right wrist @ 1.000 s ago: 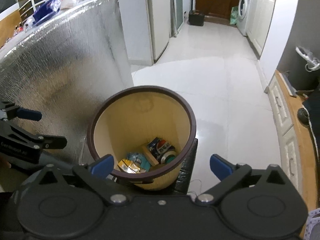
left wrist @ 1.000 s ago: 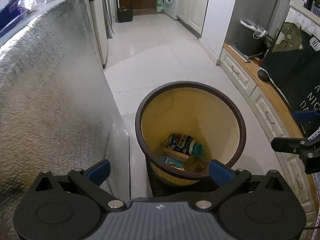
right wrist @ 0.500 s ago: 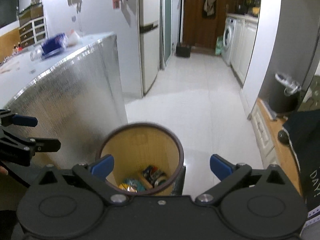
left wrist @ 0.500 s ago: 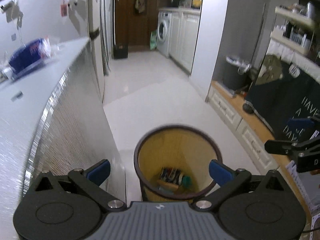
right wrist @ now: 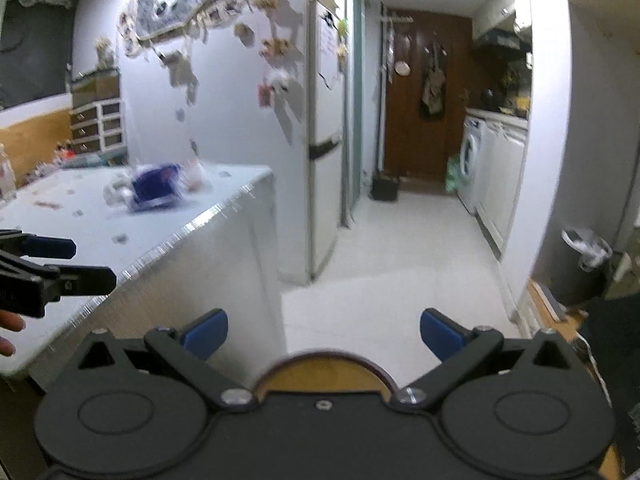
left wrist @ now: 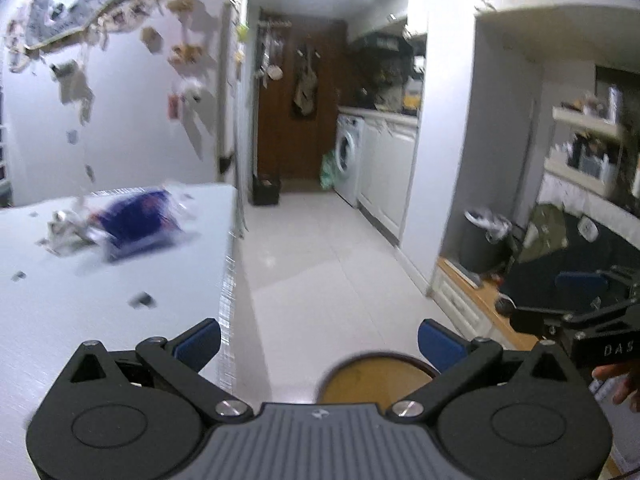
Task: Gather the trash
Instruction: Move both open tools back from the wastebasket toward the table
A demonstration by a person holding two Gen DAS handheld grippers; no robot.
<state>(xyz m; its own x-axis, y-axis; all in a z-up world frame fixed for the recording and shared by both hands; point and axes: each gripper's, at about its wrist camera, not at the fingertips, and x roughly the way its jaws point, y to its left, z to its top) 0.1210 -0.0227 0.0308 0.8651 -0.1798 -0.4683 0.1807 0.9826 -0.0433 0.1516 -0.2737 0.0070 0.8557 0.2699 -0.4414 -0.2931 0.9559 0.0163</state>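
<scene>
Both views tilted up off bin (left wrist: 374, 374) toward blue packet (left wrist: 134, 222) on counter (left wrist: 100, 312); left gripper (left wrist: 318, 340), right gripper (right wrist: 323, 330) spread wide, empty, readied for pickup.

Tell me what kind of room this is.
Most likely a home kitchen with a laundry corner: a front-loading washing machine built in under a counter, a tall white fridge covered in magnets, and white cabinets along the tiled passage.

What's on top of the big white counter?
On the counter lies a blurry blue package beside crumpled whitish wrappers, plus small scraps. The blur hides what they are exactly.
</scene>
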